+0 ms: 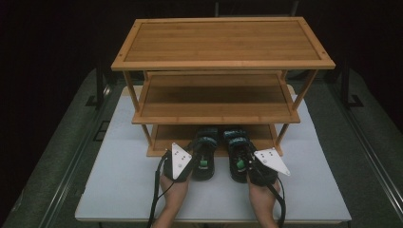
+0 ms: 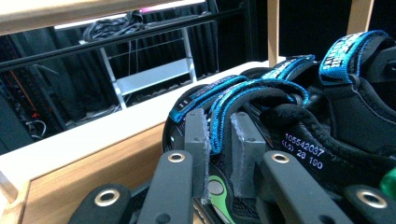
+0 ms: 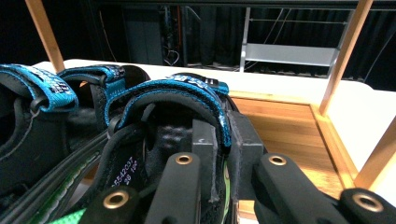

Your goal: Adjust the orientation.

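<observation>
High view: wooden three-tier rack (image 1: 216, 64) stands on the white table (image 1: 119, 190), far of your hands. Two black sandals with blue straps sit side by side, toes just onto the bottom shelf (image 1: 176, 135), heels hanging over the near table edge of it. Left sandal (image 1: 205, 154) is held by your left gripper (image 1: 190, 159), right sandal (image 1: 237, 154) by your right gripper (image 1: 247, 164).

Left gripper view: jaws pinched shut on a blue strap (image 2: 219, 121) of the left sandal, strap squeezed between the grey pads (image 2: 195, 140). Right gripper view: same story, jaws clamped on the right sandal's blue strap (image 3: 222, 119), pads (image 3: 203, 140) either side.

Handling guess: sandals look light, soles fairly stiff, straps soft webbing (they'll flex and let the shoe swing). Strap is a fair hold for sliding; keep soles flat and push slow, so the toe doesn't snag the shelf lip.
</observation>
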`<state>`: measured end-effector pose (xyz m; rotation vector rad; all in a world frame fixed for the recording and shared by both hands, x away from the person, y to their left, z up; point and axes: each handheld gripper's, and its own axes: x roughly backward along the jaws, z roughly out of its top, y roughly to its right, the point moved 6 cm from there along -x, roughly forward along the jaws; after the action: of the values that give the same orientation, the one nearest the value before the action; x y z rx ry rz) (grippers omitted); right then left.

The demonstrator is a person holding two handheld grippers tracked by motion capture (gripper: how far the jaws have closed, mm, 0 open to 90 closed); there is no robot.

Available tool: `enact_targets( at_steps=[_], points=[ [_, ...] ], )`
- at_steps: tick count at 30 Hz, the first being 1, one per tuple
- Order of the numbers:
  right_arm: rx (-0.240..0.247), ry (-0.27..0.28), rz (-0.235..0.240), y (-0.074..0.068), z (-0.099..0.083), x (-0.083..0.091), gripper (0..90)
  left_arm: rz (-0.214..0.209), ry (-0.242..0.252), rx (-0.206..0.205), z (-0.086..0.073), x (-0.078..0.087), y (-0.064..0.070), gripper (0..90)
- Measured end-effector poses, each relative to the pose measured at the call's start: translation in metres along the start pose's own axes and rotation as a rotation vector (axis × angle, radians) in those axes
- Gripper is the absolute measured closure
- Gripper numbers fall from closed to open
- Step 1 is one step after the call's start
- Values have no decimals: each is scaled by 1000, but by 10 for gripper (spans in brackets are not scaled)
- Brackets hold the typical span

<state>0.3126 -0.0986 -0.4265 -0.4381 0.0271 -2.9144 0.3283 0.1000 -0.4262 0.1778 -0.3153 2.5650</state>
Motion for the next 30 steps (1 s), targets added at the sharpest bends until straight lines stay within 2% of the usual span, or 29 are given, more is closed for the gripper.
enact_targets(
  at_steps=[4, 12, 30],
  points=[
    [-7, -8, -6, -4, -2, -7, 822, 9, -14, -8, -5, -8, 1, 791],
    [-16, -32, -16, -12, -5, -21, 822, 18, -34, 8, -12, -21, 2, 790],
    [-46, -67, -20, -15, -7, -40, 818, 14, -54, 66, -21, -38, 1, 784]
  ],
)
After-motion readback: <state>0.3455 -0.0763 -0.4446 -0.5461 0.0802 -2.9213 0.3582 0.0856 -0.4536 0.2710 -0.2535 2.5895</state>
